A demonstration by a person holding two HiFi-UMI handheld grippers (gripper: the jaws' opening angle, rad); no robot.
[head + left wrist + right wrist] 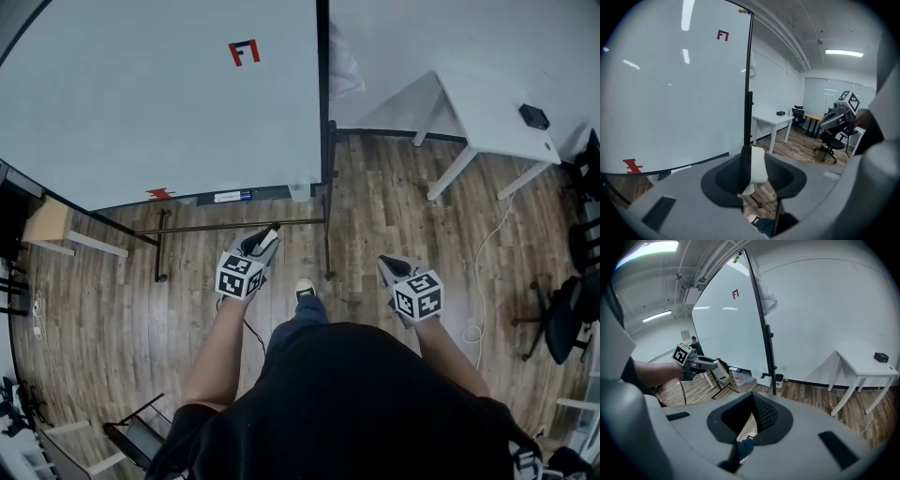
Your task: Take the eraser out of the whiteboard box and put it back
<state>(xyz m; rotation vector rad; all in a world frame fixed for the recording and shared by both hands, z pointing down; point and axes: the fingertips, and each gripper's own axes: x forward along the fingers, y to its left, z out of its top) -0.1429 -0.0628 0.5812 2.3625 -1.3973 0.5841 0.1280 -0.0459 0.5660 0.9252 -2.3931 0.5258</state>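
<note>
**Now the eraser must go back**

Left hand-held gripper is clenched on the white block eraser with a dark side, away from the small clear plastic whiteboard box. Right hand-held gripper is closed, holding nothing. Next, probably, carry it over and drop it in.

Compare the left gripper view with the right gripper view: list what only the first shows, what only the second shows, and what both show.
Only the left gripper view: the right tool seen from outside, with black office chairs beyond it. Only the right gripper view: the left tool seen from outside, and the right tool's own jaws, closed on nothing. Both: the whiteboard with its red mark, the white table, and the eraser, clamped in the left tool.
</note>
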